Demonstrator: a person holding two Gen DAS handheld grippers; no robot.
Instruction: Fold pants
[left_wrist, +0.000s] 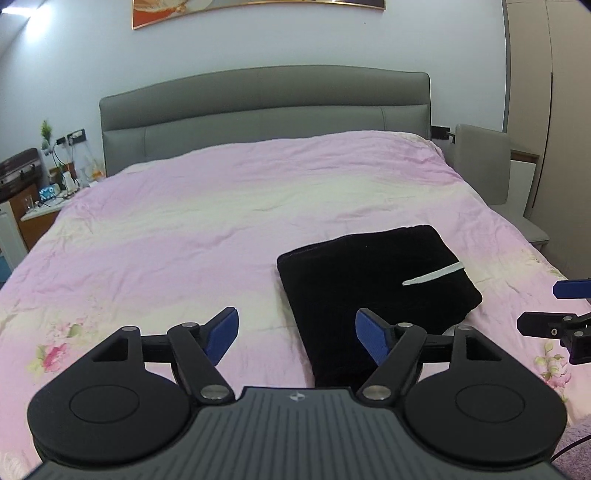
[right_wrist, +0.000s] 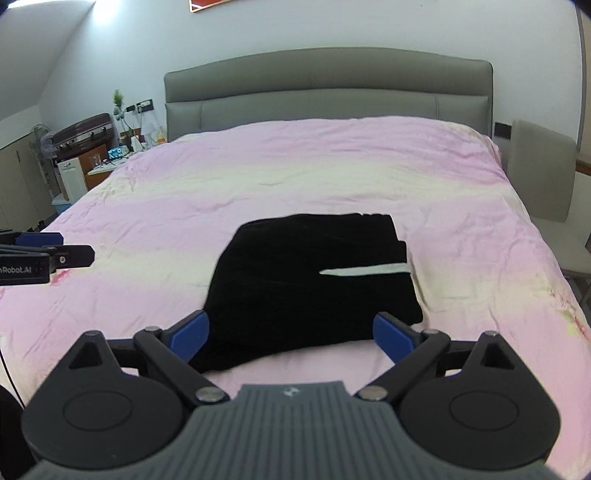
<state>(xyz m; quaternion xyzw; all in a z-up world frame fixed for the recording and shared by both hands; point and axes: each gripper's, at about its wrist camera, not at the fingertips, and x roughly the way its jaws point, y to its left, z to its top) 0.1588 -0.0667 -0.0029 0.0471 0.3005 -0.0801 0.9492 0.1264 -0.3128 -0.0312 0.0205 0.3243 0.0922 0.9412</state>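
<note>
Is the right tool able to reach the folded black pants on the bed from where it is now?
Probably yes. The right tool stands open with nothing between its fingers, and the black pants lie right ahead on the pink bedcover; nothing stands between them.

Both wrist cameras look down the bed (left_wrist: 184, 206) toward the headboard (left_wrist: 266, 103), tilted downward. The right view sits nearer the folded pants (right_wrist: 310, 280); both share them.
</note>
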